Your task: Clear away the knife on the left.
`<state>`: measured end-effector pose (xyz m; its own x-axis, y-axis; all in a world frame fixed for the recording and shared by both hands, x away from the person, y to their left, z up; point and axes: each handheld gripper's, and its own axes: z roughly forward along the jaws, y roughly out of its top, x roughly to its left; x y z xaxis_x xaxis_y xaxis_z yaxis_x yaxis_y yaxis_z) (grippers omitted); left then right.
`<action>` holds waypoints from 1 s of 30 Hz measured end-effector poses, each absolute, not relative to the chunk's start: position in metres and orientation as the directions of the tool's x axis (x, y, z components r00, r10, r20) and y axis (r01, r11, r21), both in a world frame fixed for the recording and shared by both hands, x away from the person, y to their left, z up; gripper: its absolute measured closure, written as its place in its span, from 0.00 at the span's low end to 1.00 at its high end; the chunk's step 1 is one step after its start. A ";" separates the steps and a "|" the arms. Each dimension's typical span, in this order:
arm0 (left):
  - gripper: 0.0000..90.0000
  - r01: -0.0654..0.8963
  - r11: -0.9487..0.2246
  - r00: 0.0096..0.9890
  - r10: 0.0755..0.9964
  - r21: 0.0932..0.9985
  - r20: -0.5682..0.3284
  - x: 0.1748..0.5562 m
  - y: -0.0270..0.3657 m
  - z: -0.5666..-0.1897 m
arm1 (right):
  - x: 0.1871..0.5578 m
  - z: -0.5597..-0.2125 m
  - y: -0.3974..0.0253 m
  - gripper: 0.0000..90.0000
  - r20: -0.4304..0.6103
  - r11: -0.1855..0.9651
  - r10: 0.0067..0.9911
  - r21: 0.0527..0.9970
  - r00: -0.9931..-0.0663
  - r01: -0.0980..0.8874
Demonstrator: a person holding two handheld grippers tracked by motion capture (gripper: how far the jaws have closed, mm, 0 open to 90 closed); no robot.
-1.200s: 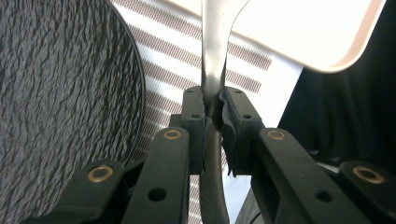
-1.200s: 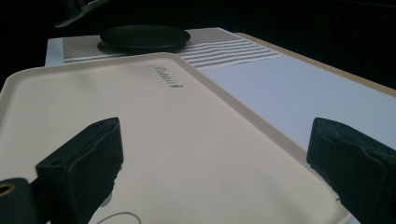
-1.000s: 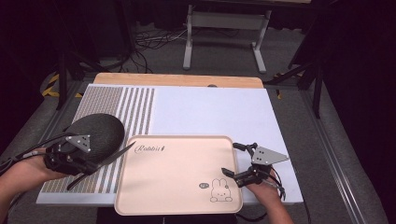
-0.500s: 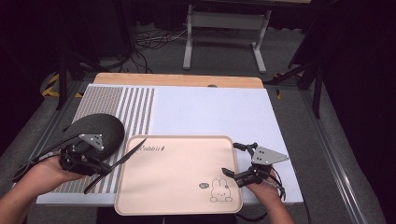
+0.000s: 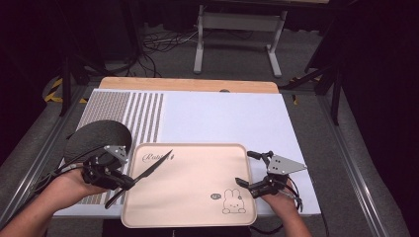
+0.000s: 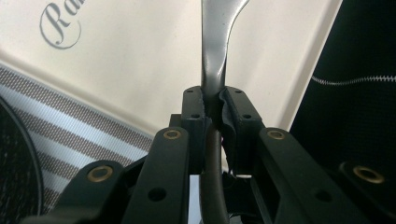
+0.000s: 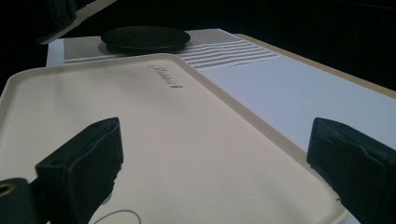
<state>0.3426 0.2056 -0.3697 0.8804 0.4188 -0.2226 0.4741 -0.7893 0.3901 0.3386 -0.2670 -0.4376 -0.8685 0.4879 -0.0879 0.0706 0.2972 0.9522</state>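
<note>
Both grippers are black w/ 2 chunky jaws. Left gripper has round brass screws & a grey 3-cornered plate on top. Right gripper has a grey plate too, plus thin black cables. Person's forearms bare, no sleeves.

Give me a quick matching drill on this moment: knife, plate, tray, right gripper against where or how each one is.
Things:
1. knife
2. plate
3. tray
4. right gripper

States:
A. open over the tray's right edge
B. black, lying on the striped mat
C. clamped in the left gripper, blade over the tray
D. beige, with a rabbit drawing

Pairs: 1-C, 2-B, 3-D, 4-A
</note>
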 end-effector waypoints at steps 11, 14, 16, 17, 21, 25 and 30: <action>0.89 0.485 -0.781 0.874 0.412 0.393 -0.258 0.347 0.183 -0.382 | 0.339 -0.438 -0.267 0.05 -0.087 0.296 0.488 0.952 -0.868 0.071; 0.89 0.491 -0.781 0.870 0.416 0.385 -0.266 0.347 0.178 -0.386 | 0.339 -0.438 -0.268 0.05 -0.086 0.296 0.489 0.952 -0.868 0.072; 0.89 0.490 -0.782 0.870 0.412 0.385 -0.270 0.348 0.175 -0.388 | 0.339 -0.438 -0.268 0.05 -0.086 0.296 0.489 0.953 -0.868 0.072; 0.89 0.491 -0.780 0.869 0.410 0.389 -0.276 0.349 0.172 -0.391 | 0.339 -0.438 -0.268 0.05 -0.085 0.295 0.489 0.953 -0.868 0.072; 0.89 0.500 -0.777 0.864 0.413 0.383 -0.290 0.350 0.167 -0.398 | 0.339 -0.437 -0.268 0.05 -0.087 0.294 0.489 0.953 -0.868 0.071; 0.89 0.508 -0.775 0.858 0.417 0.377 -0.300 0.351 0.163 -0.404 | 0.339 -0.437 -0.268 0.05 -0.086 0.294 0.492 0.953 -0.867 0.072; 0.89 0.514 -0.774 0.854 0.420 0.370 -0.306 0.352 0.159 -0.408 | 0.339 -0.438 -0.268 0.05 -0.085 0.295 0.488 0.953 -0.869 0.072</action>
